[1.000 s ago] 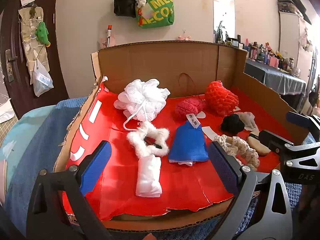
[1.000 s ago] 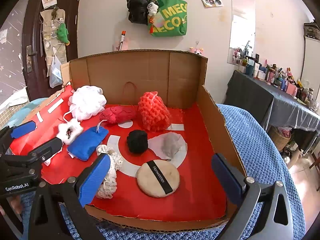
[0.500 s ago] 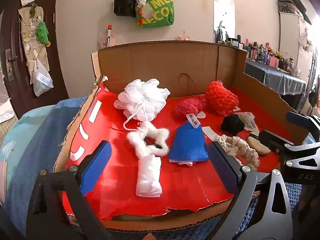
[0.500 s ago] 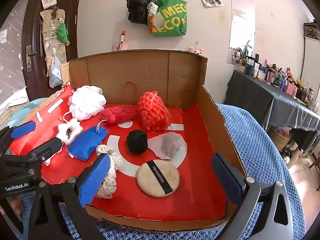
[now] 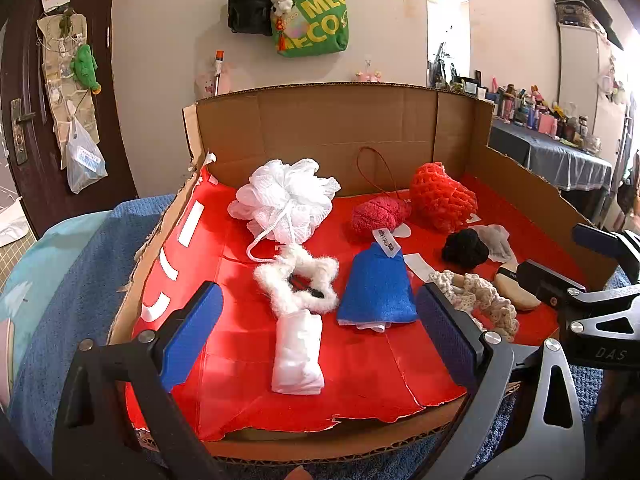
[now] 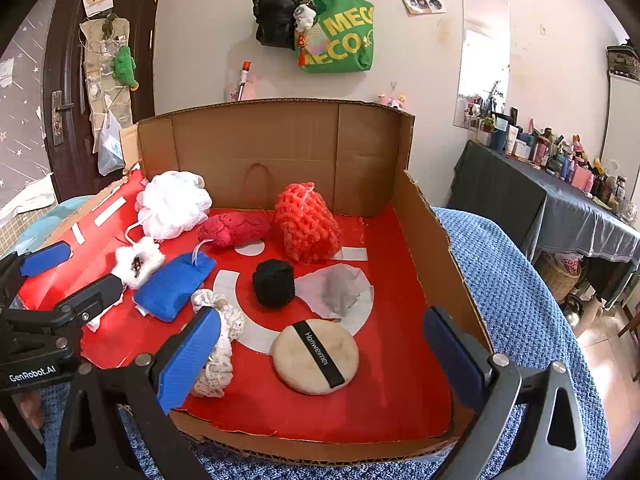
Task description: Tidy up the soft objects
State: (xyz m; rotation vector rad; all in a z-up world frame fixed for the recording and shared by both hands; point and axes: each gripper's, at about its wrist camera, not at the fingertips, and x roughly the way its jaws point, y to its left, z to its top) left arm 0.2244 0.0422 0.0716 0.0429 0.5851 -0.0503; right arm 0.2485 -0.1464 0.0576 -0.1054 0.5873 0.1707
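A cardboard box (image 5: 320, 128) (image 6: 424, 240) lined in red holds several soft things. At the back lie a white mesh pouf (image 5: 286, 200) (image 6: 174, 204), a red knitted pouch (image 5: 378, 216) (image 6: 234, 229) and an orange-red net sponge (image 5: 440, 196) (image 6: 306, 226). Nearer are a fluffy white ring (image 5: 298, 280), a folded white cloth (image 5: 298, 354), a blue cloth (image 5: 376, 288) (image 6: 174, 284), a black ball (image 6: 274, 282), a grey rag (image 6: 340, 290), a cream lace band (image 6: 218, 346) and a beige powder puff (image 6: 316, 356). My left gripper (image 5: 318, 336) and right gripper (image 6: 320, 364) hover open at the front edge, both holding nothing.
The box rests on a blue knitted blanket (image 6: 516, 292). Its right wall (image 6: 436, 264) and back wall stand tall; the left flap (image 5: 160, 240) leans outward. A dark table (image 6: 548, 208) crowded with bottles stands at the right. Bags (image 6: 336, 32) hang on the far wall.
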